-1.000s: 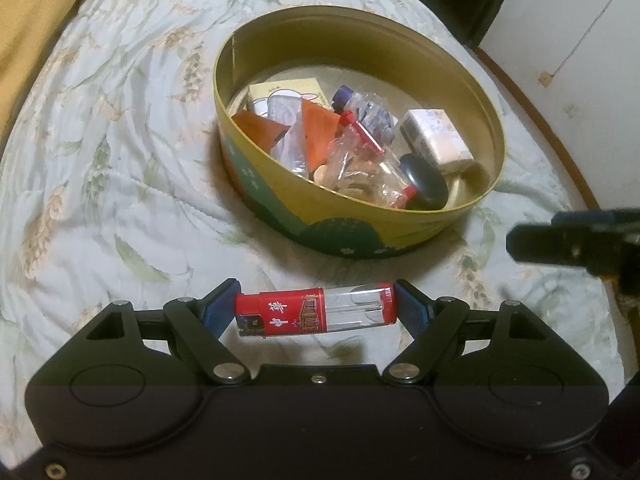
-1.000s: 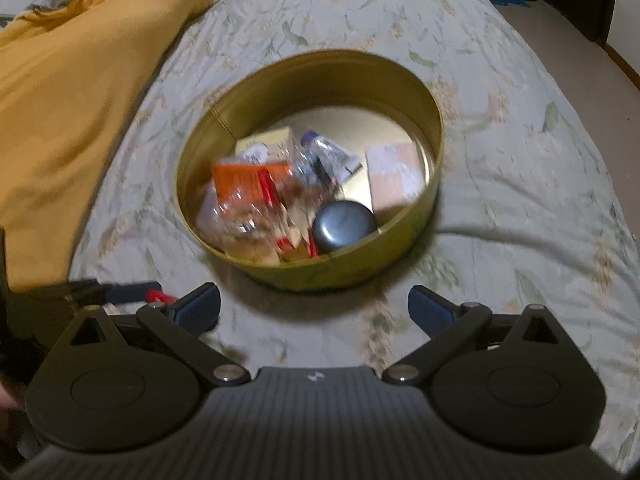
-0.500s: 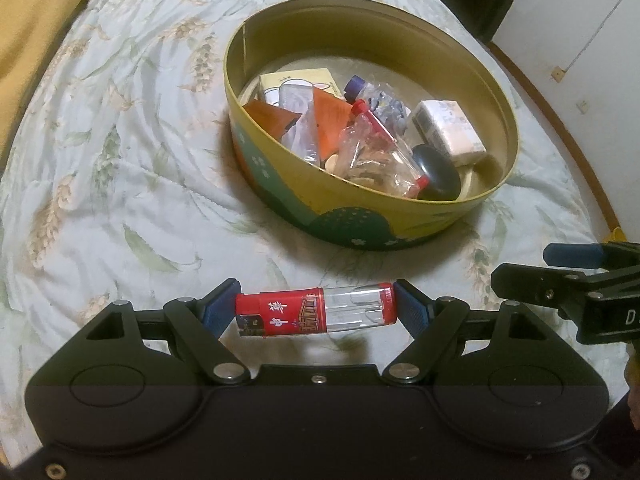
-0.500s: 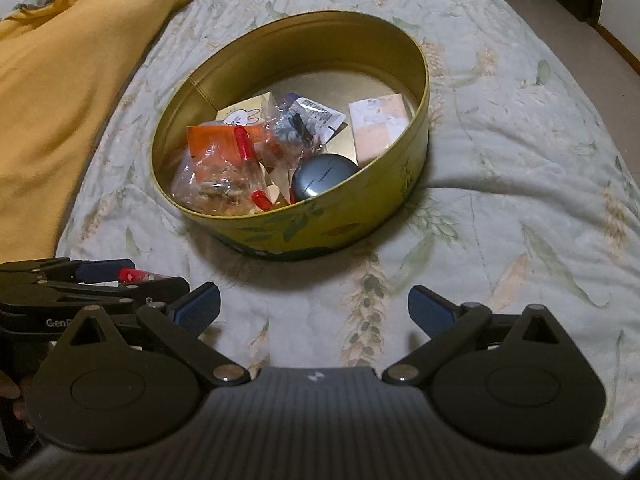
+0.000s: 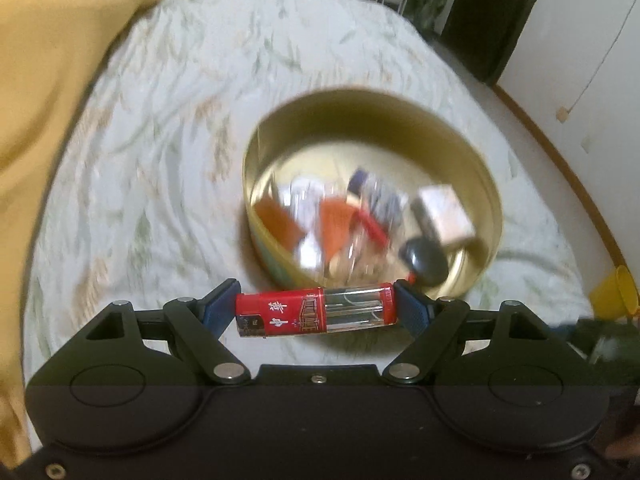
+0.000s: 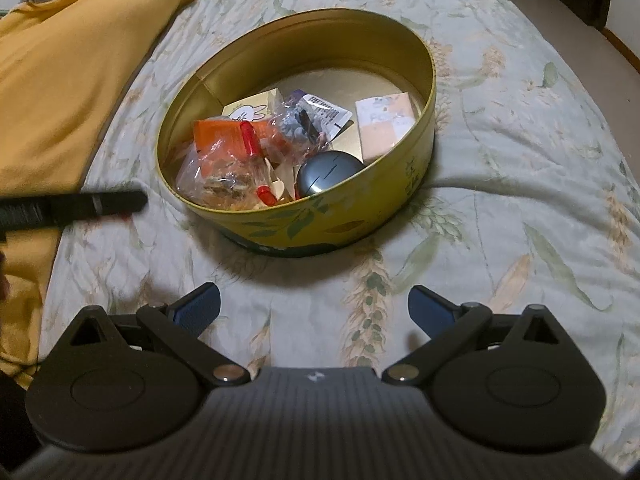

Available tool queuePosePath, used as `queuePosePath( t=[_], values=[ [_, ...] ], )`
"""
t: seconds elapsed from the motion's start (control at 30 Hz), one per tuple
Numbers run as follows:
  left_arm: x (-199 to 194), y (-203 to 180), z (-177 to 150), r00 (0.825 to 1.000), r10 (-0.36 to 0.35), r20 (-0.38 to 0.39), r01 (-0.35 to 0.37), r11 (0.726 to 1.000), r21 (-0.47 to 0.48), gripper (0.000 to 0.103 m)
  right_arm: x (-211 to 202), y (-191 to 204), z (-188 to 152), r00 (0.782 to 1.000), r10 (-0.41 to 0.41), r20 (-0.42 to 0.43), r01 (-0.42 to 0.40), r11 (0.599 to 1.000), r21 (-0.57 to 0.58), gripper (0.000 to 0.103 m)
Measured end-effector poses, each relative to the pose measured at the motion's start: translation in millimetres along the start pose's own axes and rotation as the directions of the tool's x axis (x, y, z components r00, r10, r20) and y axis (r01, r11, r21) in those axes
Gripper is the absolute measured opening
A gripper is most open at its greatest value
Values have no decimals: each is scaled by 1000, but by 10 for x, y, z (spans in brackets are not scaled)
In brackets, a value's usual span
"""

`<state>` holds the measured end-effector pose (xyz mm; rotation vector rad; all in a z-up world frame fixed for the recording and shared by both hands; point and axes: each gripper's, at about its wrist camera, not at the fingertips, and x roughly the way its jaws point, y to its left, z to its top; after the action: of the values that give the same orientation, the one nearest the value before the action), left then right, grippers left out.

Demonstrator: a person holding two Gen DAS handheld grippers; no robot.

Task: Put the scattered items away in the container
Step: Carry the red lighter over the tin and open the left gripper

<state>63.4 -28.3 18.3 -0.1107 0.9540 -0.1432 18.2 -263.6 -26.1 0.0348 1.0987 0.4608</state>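
Observation:
My left gripper (image 5: 316, 310) is shut on a red and clear lighter (image 5: 316, 312), held crosswise between the blue pads, just in front of the near rim of a round gold tin (image 5: 372, 108). The left wrist view is blurred. The tin (image 6: 400, 184) lies on the bed and holds several items: an orange packet (image 6: 220, 132), a clear bag of snacks (image 6: 224, 176), a dark round case (image 6: 328, 172), a pale box (image 6: 384, 124). My right gripper (image 6: 314, 306) is open and empty, in front of the tin. The left gripper shows as a dark bar (image 6: 72, 208) left of the tin.
A floral quilt (image 6: 520, 184) covers the bed. A yellow blanket (image 6: 60, 72) lies along the left side. The bed's right edge drops to the floor, where a yellow cup (image 5: 616, 292) stands by the white wall (image 5: 592, 40).
My left gripper has lifted and tilted up with the lighter, so the tin sits lower and nearer its fingers. The right gripper moved slightly closer to the tin.

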Motion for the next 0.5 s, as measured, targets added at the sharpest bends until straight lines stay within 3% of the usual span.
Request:
queuePosePath(
  t=[0.27,0.5],
  values=[
    [-28,-151,461,998,2,59,-4,1000,29,80,5,-35,12,1000,22,-10,-21,1000,19,103],
    [224,-315,799,998,25,64,-29,998,52,80,53,-83,48,999,45,-21,-44,998,37,103]
  ],
)
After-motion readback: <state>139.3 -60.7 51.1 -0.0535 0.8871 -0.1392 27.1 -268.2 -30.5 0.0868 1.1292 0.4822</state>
